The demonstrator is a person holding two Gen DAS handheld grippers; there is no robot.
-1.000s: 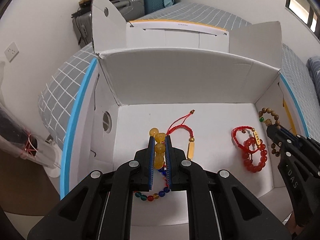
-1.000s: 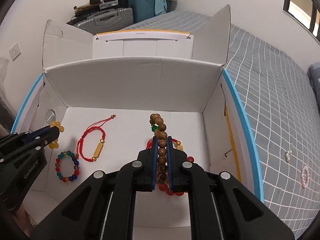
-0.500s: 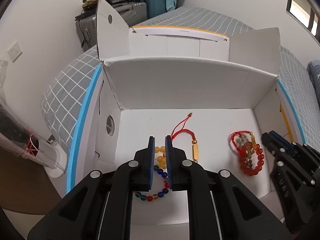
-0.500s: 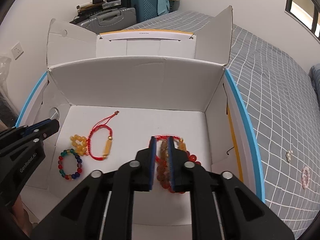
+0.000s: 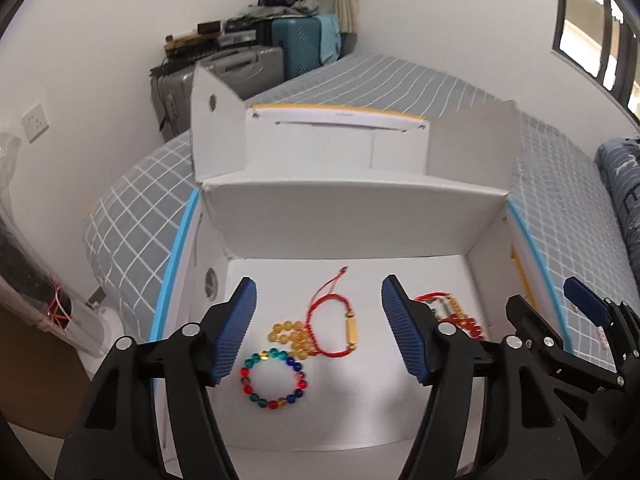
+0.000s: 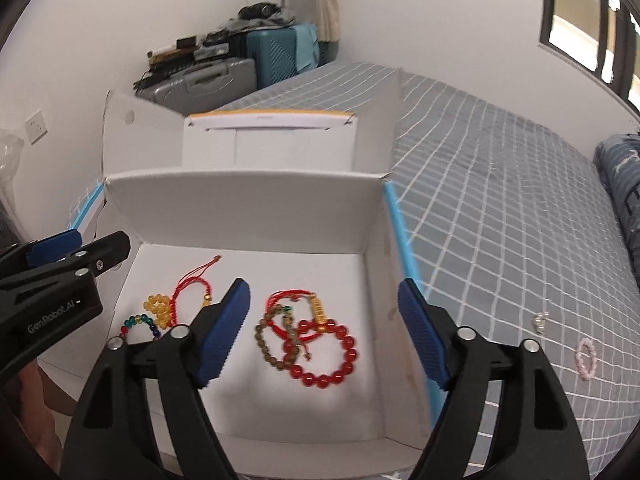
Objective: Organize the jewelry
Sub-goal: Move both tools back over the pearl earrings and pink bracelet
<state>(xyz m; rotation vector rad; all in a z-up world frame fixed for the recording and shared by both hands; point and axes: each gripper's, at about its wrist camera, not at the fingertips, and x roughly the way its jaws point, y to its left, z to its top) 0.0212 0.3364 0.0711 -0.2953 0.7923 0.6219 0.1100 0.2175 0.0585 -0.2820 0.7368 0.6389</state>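
An open white cardboard box (image 5: 352, 216) (image 6: 248, 216) sits on the bed with bracelets on its floor. Under my left gripper (image 5: 318, 330) lie a yellow bead bracelet (image 5: 290, 336), a multicoloured bead bracelet (image 5: 273, 378) and a red cord bracelet with a gold tube (image 5: 340, 330). Its jaws are opening, with nothing between them. Below my right gripper (image 6: 322, 332) rest a brown wooden bead bracelet (image 6: 266, 340), a red bead bracelet (image 6: 328, 354) and a red cord with a gold charm (image 6: 318, 308). Those jaws are opening too, above the pile and clear of it.
Two small pale bracelets (image 6: 584, 358) (image 6: 540, 322) lie on the grey checked bedsheet (image 6: 500, 220) right of the box. Suitcases (image 5: 280, 56) stand against the far wall. A dark pillow (image 6: 624, 184) is at the right edge. Box flaps stand up at the back and sides.
Both grippers let go of their bead bracelets, which dropped onto the box floor, then rose and drew back while their jaws spread wide.
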